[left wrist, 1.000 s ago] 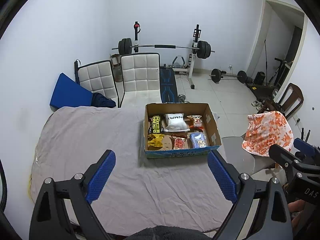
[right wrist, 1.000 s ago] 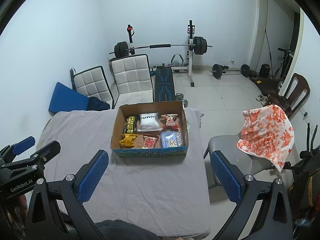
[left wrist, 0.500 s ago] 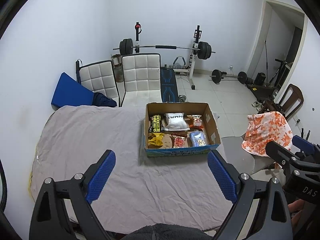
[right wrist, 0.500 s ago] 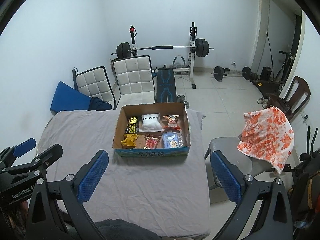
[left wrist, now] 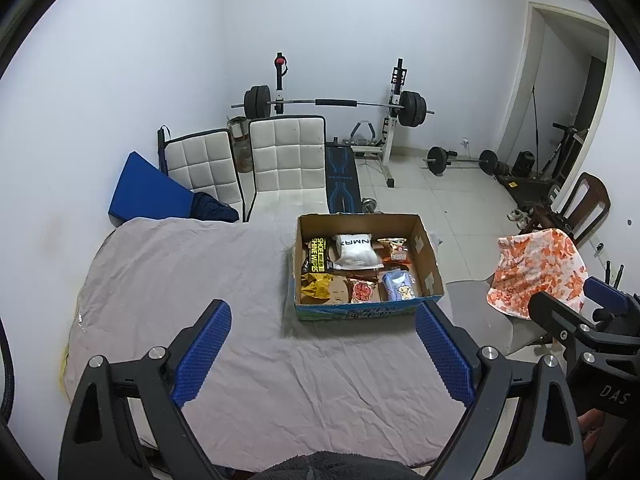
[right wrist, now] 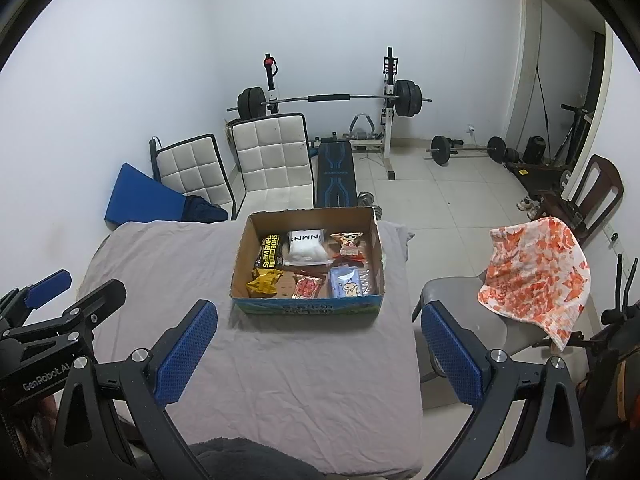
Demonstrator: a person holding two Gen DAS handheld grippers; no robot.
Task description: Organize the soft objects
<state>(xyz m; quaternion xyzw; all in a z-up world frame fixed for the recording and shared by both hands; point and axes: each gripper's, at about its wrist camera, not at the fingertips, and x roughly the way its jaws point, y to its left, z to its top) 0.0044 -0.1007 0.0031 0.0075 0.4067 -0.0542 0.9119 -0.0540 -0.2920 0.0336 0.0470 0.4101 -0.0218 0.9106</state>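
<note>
Since packets all sit inside box mid-bench, w/ towel on chair right of box, sorting looks near done or unstarted; both hand-held grippers, left & right, gape empty.

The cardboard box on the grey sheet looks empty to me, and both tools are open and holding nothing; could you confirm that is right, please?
Not quite: the cardboard box is not empty. The right wrist view shows soft packets inside, among them a white pouch and a yellow packet. The rest stands: it sits on the grey sheet, and the left tool and right tool are open and holding nothing.
</note>
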